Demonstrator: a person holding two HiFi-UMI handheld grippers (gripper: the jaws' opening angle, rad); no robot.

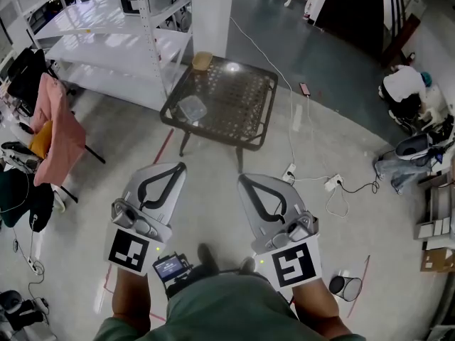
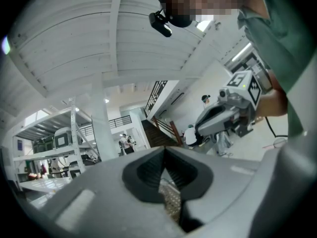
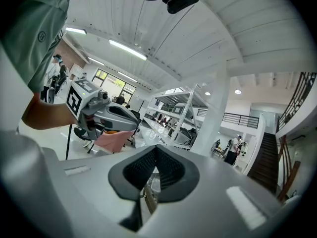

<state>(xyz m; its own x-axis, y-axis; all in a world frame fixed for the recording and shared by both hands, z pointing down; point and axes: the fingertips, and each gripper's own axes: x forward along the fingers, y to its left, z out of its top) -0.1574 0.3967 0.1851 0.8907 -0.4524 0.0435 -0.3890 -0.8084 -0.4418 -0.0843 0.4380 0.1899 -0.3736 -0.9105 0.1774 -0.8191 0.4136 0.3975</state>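
1. L gripper [image 1: 180, 166]: jaws are pressing together, nothing btwn, hanging over floor [image 1: 341, 233] just short of table [image 1: 245, 94].
2. R gripper [image 1: 242, 179]: jaws also meeting, empty.
3. On table, clear container [image 1: 192, 108] is sitting nr left edge; tan box [image 1: 202, 60] at far-left corner.

A small dark table on a pale concrete floor, with white shelving behind it

The square table [image 1: 242, 130] has a woven, mesh-like top in a dark metal frame. A clear plastic container [image 1: 193, 108] lies near its left edge and a tan lidded box [image 1: 202, 61] sits at its far corner. The floor [image 1: 213, 183] carries a white cable [image 1: 290, 130], a power strip [image 1: 333, 183], a phone [image 1: 305, 89] and a strip of red tape [image 1: 164, 145]. The shelving rack [image 1: 106, 41] stands just beside the table's left side.
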